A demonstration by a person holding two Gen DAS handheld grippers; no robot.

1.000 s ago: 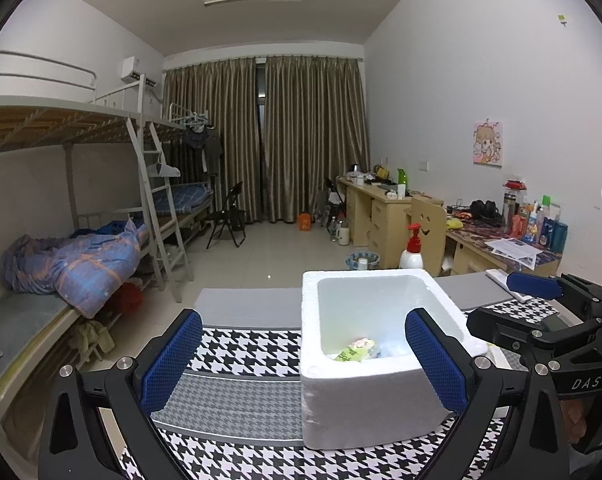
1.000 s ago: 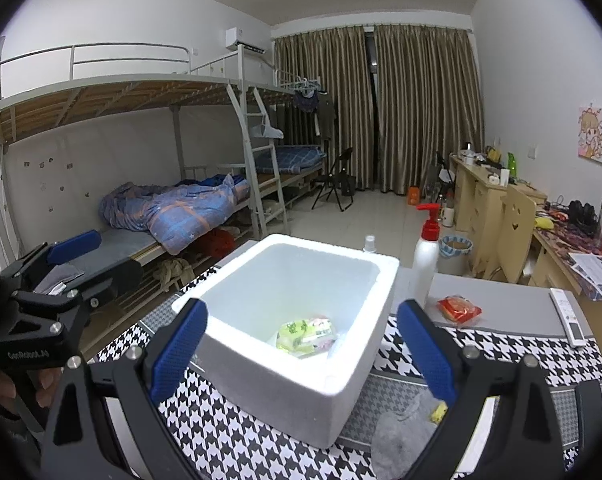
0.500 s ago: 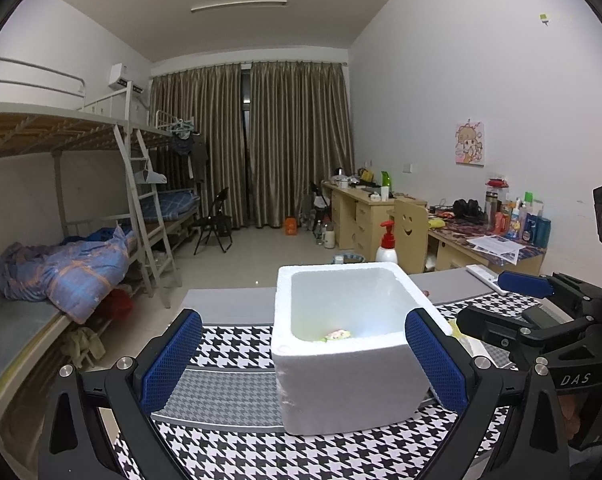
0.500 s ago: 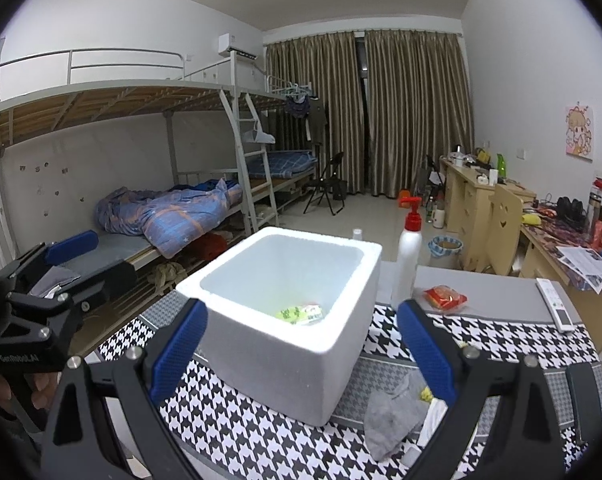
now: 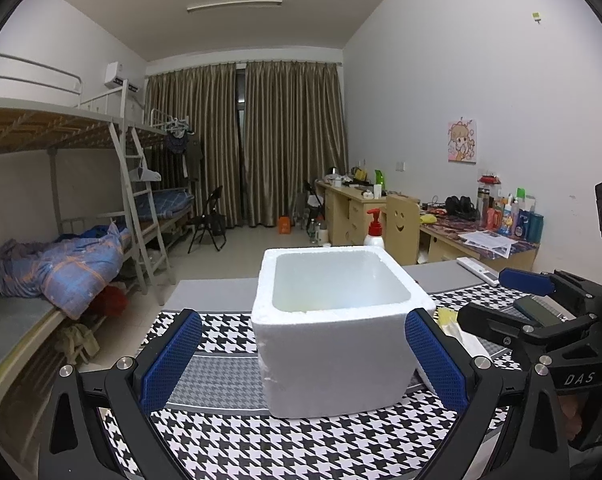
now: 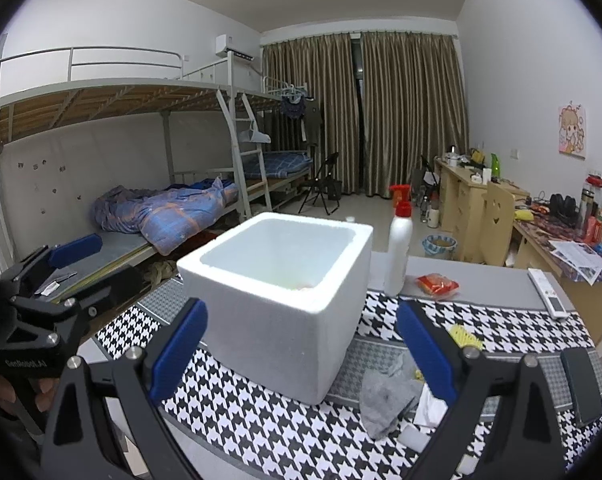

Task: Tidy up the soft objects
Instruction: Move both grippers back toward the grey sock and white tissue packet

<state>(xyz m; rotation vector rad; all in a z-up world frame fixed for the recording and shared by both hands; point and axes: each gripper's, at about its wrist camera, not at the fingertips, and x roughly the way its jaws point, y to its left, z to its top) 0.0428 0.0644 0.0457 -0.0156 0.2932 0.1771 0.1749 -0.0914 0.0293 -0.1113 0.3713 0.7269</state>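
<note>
Both tongs, left gripper (image 5: 303, 364) and right gripper (image 6: 301, 350), gape empty before the foam box (image 6: 277, 300); looks like between picks, so next grab is probably the grey cloth (image 6: 385, 400) at 4 o'clock of it.

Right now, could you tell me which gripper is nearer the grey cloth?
Right. The grey cloth lies just below the right gripper, while the left gripper sits across the foam box.

Your left gripper (image 5: 301, 360) and right gripper (image 6: 299, 350) share one build: black angular frames, silver screws at the joints, blue textured pads on the fingers (image 5: 169, 360). White lettering reads "DAS" on one frame, "GenRobot.AI" on the other.
</note>
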